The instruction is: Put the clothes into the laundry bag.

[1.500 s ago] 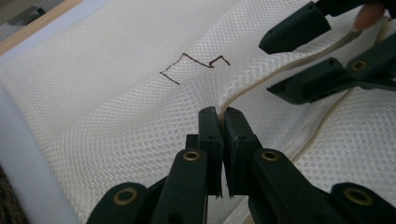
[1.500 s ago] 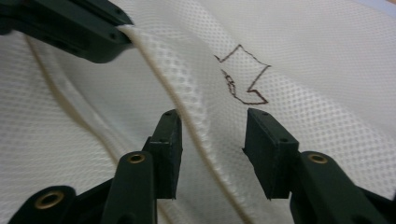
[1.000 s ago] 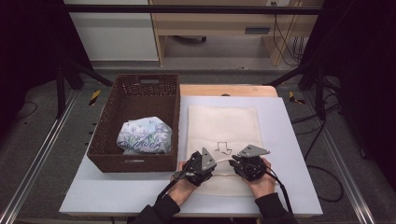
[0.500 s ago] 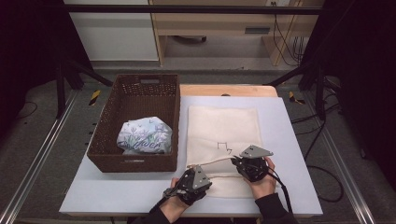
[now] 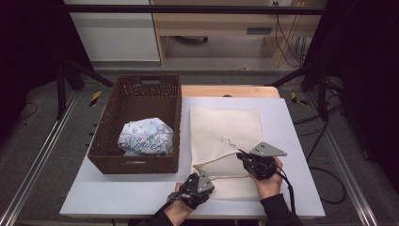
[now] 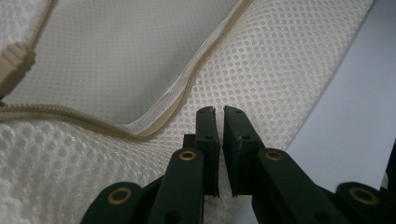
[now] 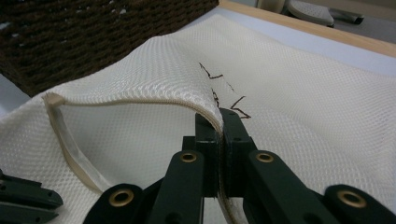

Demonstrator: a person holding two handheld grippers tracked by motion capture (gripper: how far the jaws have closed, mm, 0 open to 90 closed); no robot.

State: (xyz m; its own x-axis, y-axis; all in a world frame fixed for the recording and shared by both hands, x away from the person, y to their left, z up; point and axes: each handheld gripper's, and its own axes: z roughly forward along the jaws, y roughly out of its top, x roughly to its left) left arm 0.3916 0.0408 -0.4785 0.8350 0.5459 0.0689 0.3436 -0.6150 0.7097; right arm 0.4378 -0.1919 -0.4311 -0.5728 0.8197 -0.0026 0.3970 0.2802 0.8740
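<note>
A cream mesh bag (image 5: 226, 136) lies flat on the white table (image 5: 291, 141), just right of a brown wicker basket (image 5: 136, 122) that holds a crumpled printed bundle (image 5: 146, 136) (its lettering too small to read). The right gripper (image 7: 220, 122) has its 2 jaws pinched on the bag's upper mesh layer at the zipper edge, lifting it so the mouth gapes. A dark scribble (image 7: 219, 88) marks the mesh; no legible word. The left gripper (image 6: 218, 112) rests over the bag's near left corner, jaws nearly together with a thin gap, gripping nothing visible.
</note>
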